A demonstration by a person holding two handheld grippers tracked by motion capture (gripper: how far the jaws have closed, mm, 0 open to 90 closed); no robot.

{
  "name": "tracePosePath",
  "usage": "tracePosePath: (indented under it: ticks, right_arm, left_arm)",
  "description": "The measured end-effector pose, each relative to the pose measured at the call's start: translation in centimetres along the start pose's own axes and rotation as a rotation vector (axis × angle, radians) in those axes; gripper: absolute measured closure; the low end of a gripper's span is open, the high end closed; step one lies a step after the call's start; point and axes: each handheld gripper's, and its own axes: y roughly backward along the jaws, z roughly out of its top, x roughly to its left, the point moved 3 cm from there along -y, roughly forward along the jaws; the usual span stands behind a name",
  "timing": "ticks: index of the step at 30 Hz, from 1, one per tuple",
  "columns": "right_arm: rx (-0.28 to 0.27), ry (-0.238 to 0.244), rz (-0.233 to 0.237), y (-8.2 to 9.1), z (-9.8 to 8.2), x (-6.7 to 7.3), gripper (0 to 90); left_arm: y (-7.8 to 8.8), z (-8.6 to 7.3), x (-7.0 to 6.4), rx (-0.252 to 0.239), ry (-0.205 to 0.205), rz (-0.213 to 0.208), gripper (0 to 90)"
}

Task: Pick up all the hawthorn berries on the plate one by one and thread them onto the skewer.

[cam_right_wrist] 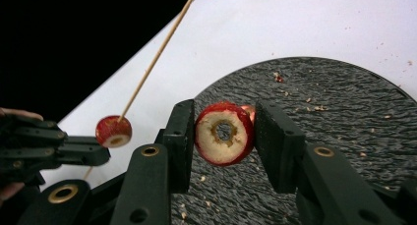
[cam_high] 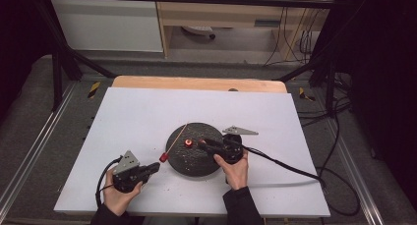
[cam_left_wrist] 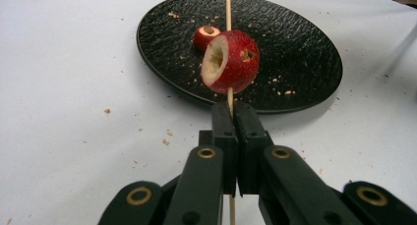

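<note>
A thin wooden skewer point(cam_left_wrist: 228, 9) carries one cored red fruit point(cam_left_wrist: 231, 60) just above my left gripper point(cam_left_wrist: 235, 112), whose jaws are shut on the stick below it. In the high view this gripper point(cam_high: 156, 166) lies left of the black round plate point(cam_high: 196, 163), and the skewer point(cam_high: 177, 139) slants up over the rim. My right gripper point(cam_right_wrist: 223, 112) hangs over the plate point(cam_right_wrist: 344, 102), shut on a second cored red fruit point(cam_right_wrist: 224, 133) with its hollow core facing the camera. A third red fruit point(cam_left_wrist: 206, 36) lies on the plate.
The plate sits on a white board point(cam_high: 147, 117) over a wooden table point(cam_high: 196, 82). Crumbs dot the plate and the board near it. Each gripper trails a black cable; the right one point(cam_high: 290, 166) runs off to the right. Metal frame rails point(cam_high: 29, 151) flank the table.
</note>
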Motion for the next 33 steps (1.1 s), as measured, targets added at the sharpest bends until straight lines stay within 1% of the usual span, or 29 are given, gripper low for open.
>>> tracePosePath:
  ticks: [7, 11, 13, 15, 16, 26, 33]
  right_arm:
    - [-0.107, -0.044, 0.03, 0.1, -0.8, 0.1, 61.4]
    - [-0.14, -0.057, 0.037, 0.0, -1.2, 0.1, 61.4]
    - [-0.174, -0.064, 0.038, 0.1, -1.3, 0.1, 61.4]
    - [-0.193, -0.076, 0.04, 0.1, -1.3, 0.2, 61.4]
    - [-0.208, -0.067, 0.041, 0.2, -1.2, 0.1, 61.4]
    - [-0.304, -0.088, 0.067, 0.4, -0.7, 0.4, 61.4]
    - [-0.345, -0.111, 0.079, 0.4, -0.3, 0.4, 61.4]
  left_arm:
    - [-0.1, 0.0, -0.2, 0.0, -0.001, -0.003, 88.1]
    - [-0.2, 0.0, -0.3, -0.001, -0.003, -0.005, 88.1]
    - [-0.2, 0.0, -0.4, -0.002, -0.002, -0.005, 88.1]
    - [-0.2, 0.1, -0.4, -0.003, -0.004, -0.006, 88.1]
    - [-0.1, 0.1, -0.4, -0.004, -0.004, -0.005, 88.1]
    - [-0.2, 0.1, -0.7, -0.009, -0.008, -0.01, 88.1]
    - [-0.2, 0.2, -0.9, -0.011, -0.012, -0.012, 88.1]
